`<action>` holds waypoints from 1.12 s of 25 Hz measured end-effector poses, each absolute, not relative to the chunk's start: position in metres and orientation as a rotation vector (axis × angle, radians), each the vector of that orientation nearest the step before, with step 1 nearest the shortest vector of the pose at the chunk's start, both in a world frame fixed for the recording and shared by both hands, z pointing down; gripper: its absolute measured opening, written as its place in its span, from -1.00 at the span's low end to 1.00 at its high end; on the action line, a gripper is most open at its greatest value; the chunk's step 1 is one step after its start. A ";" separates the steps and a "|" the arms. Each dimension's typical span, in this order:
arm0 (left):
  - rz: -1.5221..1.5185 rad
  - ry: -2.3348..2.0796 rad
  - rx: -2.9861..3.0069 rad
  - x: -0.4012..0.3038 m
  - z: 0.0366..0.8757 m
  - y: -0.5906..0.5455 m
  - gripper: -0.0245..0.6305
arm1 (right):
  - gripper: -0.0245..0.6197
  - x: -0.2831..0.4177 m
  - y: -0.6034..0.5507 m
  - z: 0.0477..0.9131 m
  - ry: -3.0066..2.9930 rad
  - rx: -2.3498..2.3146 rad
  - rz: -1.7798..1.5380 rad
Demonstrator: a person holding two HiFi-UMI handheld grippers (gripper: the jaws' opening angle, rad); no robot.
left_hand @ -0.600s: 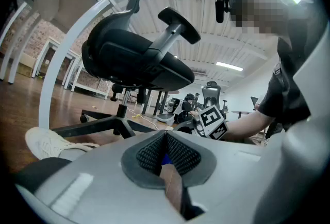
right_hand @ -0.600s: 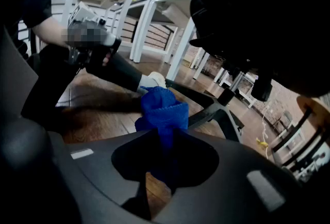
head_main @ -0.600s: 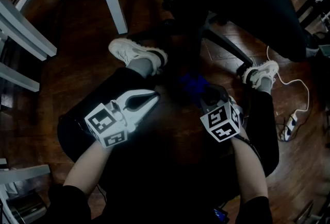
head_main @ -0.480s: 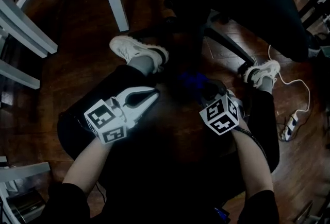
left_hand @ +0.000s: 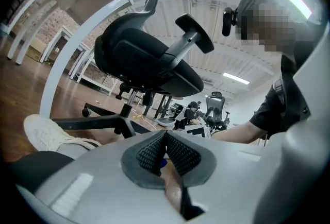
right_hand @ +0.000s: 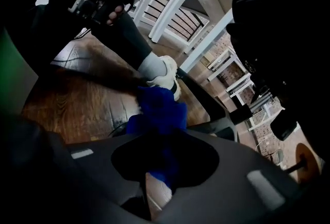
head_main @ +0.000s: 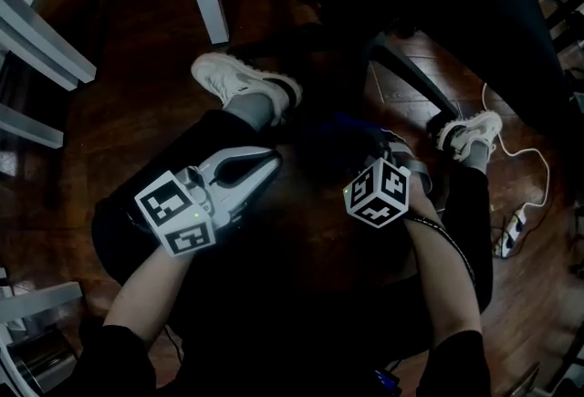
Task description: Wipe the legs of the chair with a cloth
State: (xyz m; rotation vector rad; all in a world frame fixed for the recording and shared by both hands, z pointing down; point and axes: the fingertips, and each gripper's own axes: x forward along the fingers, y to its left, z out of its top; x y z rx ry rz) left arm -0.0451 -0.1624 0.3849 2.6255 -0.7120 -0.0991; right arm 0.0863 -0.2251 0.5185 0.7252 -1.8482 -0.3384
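Right gripper [right_hand: 160, 151] clamped on the blue cloth [right_hand: 157, 109], low by a leg of the chair

Its jaws pinch one end of the cloth, and the rest bunches out ahead of them over the wooden floor [right_hand: 77, 99], next to a dark chair leg [right_hand: 203, 102]; I cannot tell whether the cloth touches the leg. The cloth looks soft, light and floppy, so it should fold around the leg under light pressure, and a grip on a thick bunched fold like this one seems best to stop it slipping out. The chair [left_hand: 147, 58] on its star of legs [left_hand: 98, 123] looks heavy but may roll on its castors if pushed hard. The left gripper [left_hand: 165, 140] is held level with its jaws pressed together and nothing between them. No container shows in any view.
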 end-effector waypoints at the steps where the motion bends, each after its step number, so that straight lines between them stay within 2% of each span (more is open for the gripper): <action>1: -0.107 -0.718 2.620 -0.046 0.385 -0.163 -0.91 | -0.63 0.087 -0.230 0.519 -1.849 0.731 -0.334; 13: -0.118 -0.671 2.554 -0.046 0.386 -0.167 -0.91 | -0.63 0.097 -0.290 0.510 -1.868 0.862 -0.291; 28: -0.129 -0.665 2.528 -0.045 0.392 -0.169 -0.91 | -0.63 0.116 -0.397 0.485 -1.781 1.028 -0.410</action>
